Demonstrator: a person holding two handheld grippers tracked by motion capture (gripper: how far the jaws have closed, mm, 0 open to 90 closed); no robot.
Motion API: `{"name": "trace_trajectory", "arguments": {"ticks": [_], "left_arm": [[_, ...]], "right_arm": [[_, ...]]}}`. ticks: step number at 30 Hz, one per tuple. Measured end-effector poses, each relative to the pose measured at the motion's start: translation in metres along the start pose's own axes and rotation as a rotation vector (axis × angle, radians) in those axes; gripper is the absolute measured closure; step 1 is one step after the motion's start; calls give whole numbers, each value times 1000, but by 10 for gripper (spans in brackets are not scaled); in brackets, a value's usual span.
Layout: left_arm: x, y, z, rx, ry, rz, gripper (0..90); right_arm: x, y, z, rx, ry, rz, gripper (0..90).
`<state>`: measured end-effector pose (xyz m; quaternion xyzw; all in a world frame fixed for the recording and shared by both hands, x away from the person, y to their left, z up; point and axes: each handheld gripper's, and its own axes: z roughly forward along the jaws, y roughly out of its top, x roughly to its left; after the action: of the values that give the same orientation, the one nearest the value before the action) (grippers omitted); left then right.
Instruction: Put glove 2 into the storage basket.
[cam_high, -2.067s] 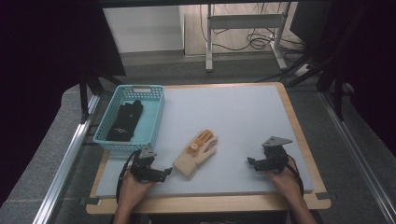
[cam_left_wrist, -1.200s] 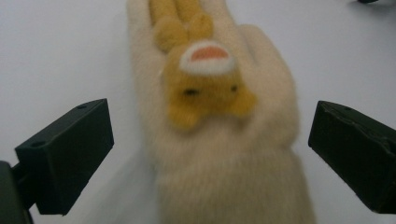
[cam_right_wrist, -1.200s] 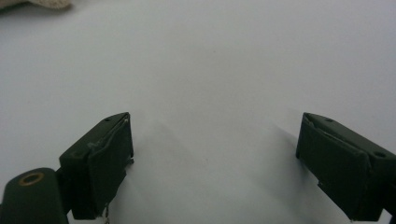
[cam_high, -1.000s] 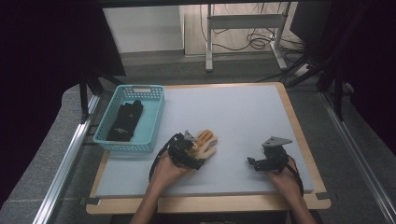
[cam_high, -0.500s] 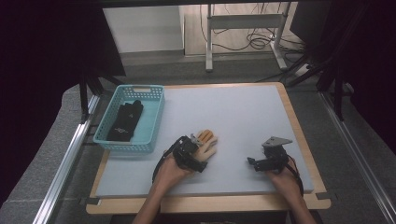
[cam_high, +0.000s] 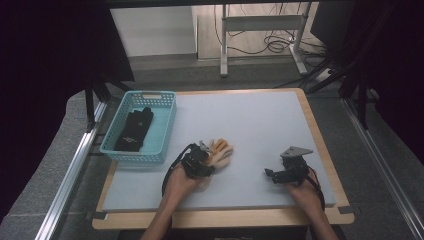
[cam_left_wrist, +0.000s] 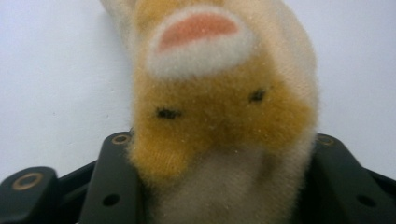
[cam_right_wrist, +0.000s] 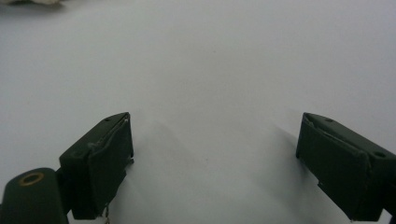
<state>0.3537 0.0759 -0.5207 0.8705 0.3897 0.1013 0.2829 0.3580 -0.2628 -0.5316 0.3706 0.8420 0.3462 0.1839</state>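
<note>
1. A person sits at a table (cam_high: 260, 125) with a pale mat, a two-jaw gripper in each hand.
2. A tan and cream glove (cam_high: 220, 152) lies flat near the middle of the mat, slightly toward 7 o'clock, its fingers pointing to about 1 o'clock.
3. The left gripper (cam_high: 199, 161) sits over the glove's cuff end. In the left gripper view the fuzzy fabric (cam_left_wrist: 219, 121) fills the gap between the two black jaws, which pinch it from both sides.
4. The right gripper (cam_high: 286, 172) rests on the mat at about 5 o'clock, well apart from the glove. Its jaws are spread wide over bare mat.
5. A teal basket (cam_high: 161, 131) stands at the 9 o'clock edge, with a black glove (cam_high: 134, 129) lying in it.
6. The step in hand looks like the grasp itself: the glove is gripped but not lifted clear.
7. The next move probably calls for raising it and carrying it toward 10 o'clock, high enough to clear the basket's wall.
</note>
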Motion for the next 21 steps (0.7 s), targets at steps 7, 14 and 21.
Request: {"name": "trace_trajectory", "arguments": {"ticks": [7, 14, 21], "left_arm": [[6, 2, -5, -16, -14, -33, 547], [14, 10, -22, -52, 7, -44, 545], [28, 23, -43, -71, 29, -63, 543]], "right_arm": [[0, 0, 0, 0, 1, 1, 106], [0, 0, 0, 0, 1, 1, 106], [0, 0, 0, 1, 1, -1, 106]]}}
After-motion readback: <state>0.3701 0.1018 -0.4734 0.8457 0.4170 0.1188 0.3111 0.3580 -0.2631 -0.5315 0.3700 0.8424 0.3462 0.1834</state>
